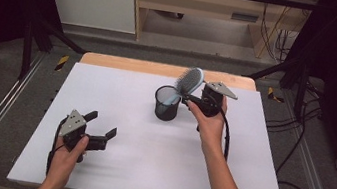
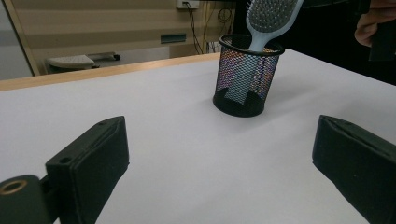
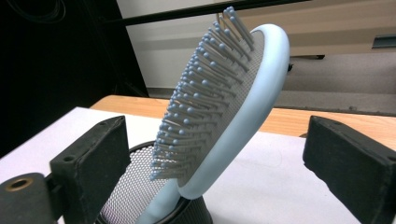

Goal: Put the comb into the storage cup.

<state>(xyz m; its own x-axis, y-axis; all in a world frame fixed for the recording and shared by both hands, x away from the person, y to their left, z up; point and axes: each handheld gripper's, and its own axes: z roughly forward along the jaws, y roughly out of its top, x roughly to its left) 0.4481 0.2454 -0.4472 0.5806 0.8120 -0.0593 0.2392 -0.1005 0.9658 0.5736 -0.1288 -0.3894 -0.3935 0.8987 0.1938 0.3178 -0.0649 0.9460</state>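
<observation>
Light-blue hairbrush standing handle-down in the black mesh cup, head tilted up and toward the right gripper, bristles facing away from the person in the high view. Cup upright on the white bench, right of centre, toward the far edge. Right gripper held just beside the cup, level with the brush head; fingers spread wide on either side of the head in the right gripper view, neither pad pressing on it, brush leaning free on the cup's rim. Left gripper resting low near the front left of the bench, well apart from the cup, held in the left hand; fingers spread wide with bare bench between them. Cup and brush visible beyond, in the left gripper view, handle showing through the mesh.
</observation>
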